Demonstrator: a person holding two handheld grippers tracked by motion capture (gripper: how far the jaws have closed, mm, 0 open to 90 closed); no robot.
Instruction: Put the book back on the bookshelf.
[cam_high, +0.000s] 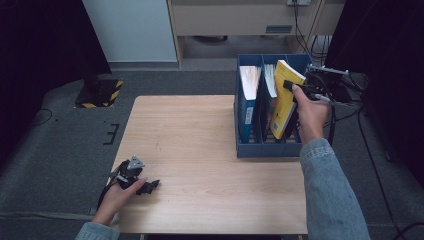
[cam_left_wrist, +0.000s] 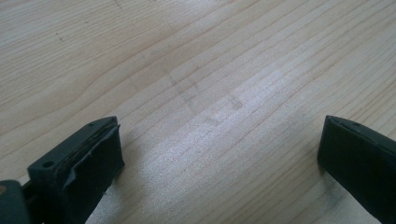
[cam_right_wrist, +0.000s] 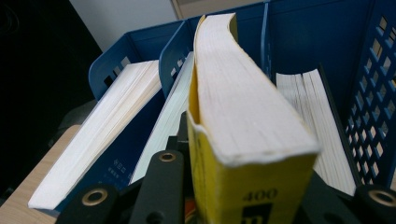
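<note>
A thick yellow book (cam_high: 283, 97) stands tilted in the blue file rack (cam_high: 270, 149) at the table's right side, its top edge raised above the rack. My right gripper (cam_high: 291, 88) is shut on that book near its top. In the right gripper view the black jaws flank the yellow book (cam_right_wrist: 247, 107) on both sides, with my right gripper (cam_right_wrist: 243, 198) clamped across its spine. Which compartment the book's lower end is in I cannot tell. My left gripper (cam_high: 150, 186) rests on the wooden table (cam_high: 200, 145) near the front left corner. My left gripper (cam_left_wrist: 219, 158) is open over bare wood.
Other books stand in the rack: a white-paged one (cam_high: 248, 95) in the left compartment and another (cam_high: 270, 82) in the middle. A further book (cam_right_wrist: 322, 126) stands by the rack's perforated right wall. Cables (cam_high: 345, 107) trail off behind the right hand.
</note>
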